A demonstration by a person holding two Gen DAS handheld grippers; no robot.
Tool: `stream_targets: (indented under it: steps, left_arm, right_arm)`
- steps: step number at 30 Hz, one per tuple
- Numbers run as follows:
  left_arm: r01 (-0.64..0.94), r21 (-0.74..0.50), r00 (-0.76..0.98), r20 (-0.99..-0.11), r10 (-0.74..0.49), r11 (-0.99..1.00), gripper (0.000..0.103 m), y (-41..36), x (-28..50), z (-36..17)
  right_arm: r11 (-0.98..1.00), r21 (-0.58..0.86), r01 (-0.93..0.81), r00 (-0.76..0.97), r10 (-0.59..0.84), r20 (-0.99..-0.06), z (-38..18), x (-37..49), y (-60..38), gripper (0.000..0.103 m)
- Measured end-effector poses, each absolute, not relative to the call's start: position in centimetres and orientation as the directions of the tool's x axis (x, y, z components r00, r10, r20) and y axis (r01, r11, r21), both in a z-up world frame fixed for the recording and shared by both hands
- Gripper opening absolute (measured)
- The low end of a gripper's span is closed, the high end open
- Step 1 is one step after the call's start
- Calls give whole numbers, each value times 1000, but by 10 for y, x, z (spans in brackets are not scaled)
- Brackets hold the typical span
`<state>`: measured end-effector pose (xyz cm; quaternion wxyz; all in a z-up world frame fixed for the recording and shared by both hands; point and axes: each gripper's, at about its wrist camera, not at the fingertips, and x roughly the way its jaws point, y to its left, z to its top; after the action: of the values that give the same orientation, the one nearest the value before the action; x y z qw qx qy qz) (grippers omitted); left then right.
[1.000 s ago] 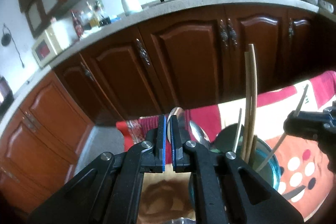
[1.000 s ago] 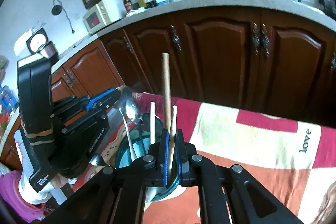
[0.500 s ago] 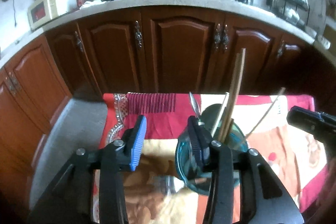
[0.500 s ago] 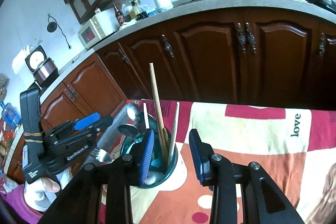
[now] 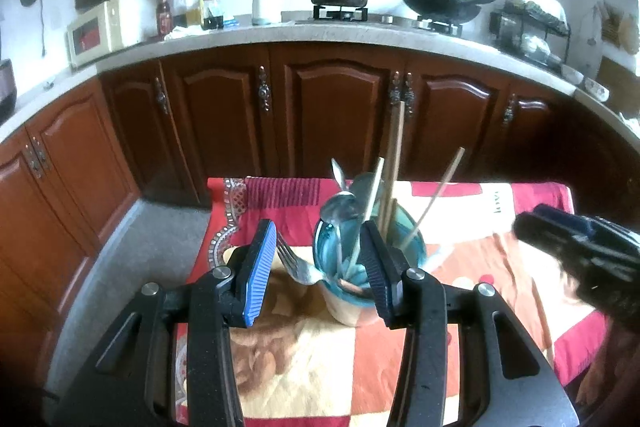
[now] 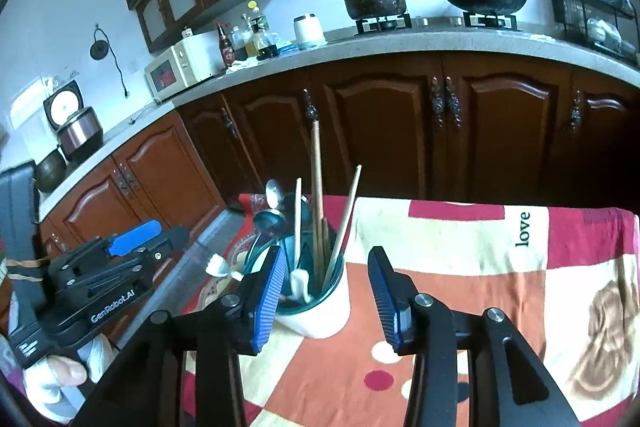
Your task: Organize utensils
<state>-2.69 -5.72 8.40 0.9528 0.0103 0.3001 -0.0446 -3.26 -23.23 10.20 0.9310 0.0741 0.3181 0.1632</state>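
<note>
Right wrist: utensil cup (image 6: 316,311) ahead of open right gripper (image 6: 326,287).

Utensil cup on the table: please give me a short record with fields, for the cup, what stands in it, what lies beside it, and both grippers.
cup: teal utensil cup, upright on the patterned cloth
contents: wooden chopsticks, metal spoons, handles down
beside cup: fork, leaning on the cup's left side in the left wrist view
left gripper: jaws have just been opening, nothing between the pads
right gripper: jaws have just been opening, holds nothing
</note>
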Motion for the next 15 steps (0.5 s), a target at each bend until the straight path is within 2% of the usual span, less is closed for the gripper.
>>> stream_targets:
  steps: [10, 13, 15]
  left_arm:
    - [73, -20, 833, -549, -73, 997, 43, -57, -59, 87]
    - [61, -22, 835, -546, -63, 998, 43, -55, -64, 88]
    - [55, -28, 837, -544, -61, 998, 43, -53, -65, 89]
  right_arm:
    - [952, 186, -242, 767, 305, -565, 100, -61, -207, 44]
    - [956, 173, -235, 778, 292, -556, 102, -66, -203, 58]
    - [956, 170, -238, 786, 293, -544, 105, -70, -200, 60]
